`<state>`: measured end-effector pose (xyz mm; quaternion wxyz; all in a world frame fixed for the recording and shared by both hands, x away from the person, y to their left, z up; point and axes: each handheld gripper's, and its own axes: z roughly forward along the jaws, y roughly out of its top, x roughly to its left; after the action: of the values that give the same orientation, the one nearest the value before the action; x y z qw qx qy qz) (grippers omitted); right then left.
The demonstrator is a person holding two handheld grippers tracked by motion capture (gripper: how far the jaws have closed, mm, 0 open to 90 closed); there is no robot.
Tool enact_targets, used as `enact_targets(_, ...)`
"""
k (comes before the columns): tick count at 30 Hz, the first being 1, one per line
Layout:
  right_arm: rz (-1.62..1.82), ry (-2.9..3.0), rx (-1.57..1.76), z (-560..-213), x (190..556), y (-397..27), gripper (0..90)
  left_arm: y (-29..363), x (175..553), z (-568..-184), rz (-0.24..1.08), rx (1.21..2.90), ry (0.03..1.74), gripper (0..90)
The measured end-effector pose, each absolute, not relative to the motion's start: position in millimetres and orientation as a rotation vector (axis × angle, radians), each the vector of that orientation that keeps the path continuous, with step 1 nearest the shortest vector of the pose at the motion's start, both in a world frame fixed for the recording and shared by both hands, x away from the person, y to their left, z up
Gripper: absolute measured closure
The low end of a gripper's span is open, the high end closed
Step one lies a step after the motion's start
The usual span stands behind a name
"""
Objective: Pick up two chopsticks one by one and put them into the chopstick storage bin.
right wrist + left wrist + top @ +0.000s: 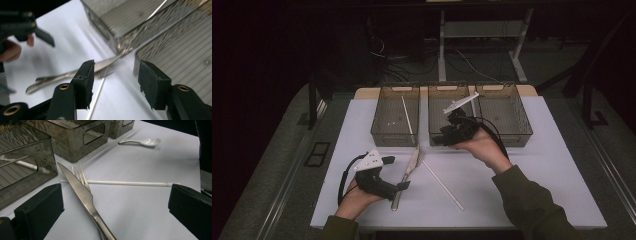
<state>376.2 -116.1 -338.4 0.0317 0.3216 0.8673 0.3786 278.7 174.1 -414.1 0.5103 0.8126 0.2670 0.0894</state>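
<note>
A steel knife [404, 180] [80, 192] lies across a fork [418, 157] [80, 172] on the white table [532, 165]. A long white stick [443, 186] [125, 183] lies beside them. My left gripper [396, 173] [115, 207] stands open near the front left, its jaws apart on either side of the knife handle without touching it. My right gripper [439, 140] [115, 80] hovers open at the front wall of the middle bin [437, 131], with nothing between its jaws. Beyond those jaws are the knife [75, 73] and the stick [96, 98].
Three smoky see-through bins stand in a row at the back: the left bin [395, 137] [120, 25] holds a white stick [407, 115], and the right bin [522, 130] stands farthest right. A white spoon [147, 142] lies on the table before the bins.
</note>
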Motion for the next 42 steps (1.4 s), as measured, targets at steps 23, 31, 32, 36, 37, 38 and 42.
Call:
enact_targets(23,0.982,2.783,1.077,-394.3,320.9,-135.8,56.5,175.4,277.7,-414.3,0.22,1.959,0.639,0.0)
enact_targets(31,0.929,2.831,1.069,-410.2,309.5,-127.0,64.4,176.1,277.8,-413.8,0.223,1.965,0.632,0.0)
enact_targets(32,0.92,2.835,1.063,-412.2,308.9,-125.6,65.2,175.9,277.6,-413.7,0.221,1.963,0.633,0.0)
enact_targets(36,0.911,2.853,1.061,-417.9,307.2,-120.8,68.0,175.9,277.8,-413.9,0.223,1.967,0.628,0.0)
enact_targets(37,0.907,2.856,1.058,-418.7,307.0,-120.0,69.0,175.9,277.8,-413.9,0.223,1.967,0.63,0.0)
enact_targets(38,0.904,2.862,1.066,-419.6,306.6,-118.7,69.7,176.0,277.9,-413.9,0.222,1.966,0.631,0.0)
enact_targets(42,0.889,2.88,1.049,-422.6,305.7,-115.5,71.6,175.8,277.8,-414.1,0.221,1.967,0.631,0.0)
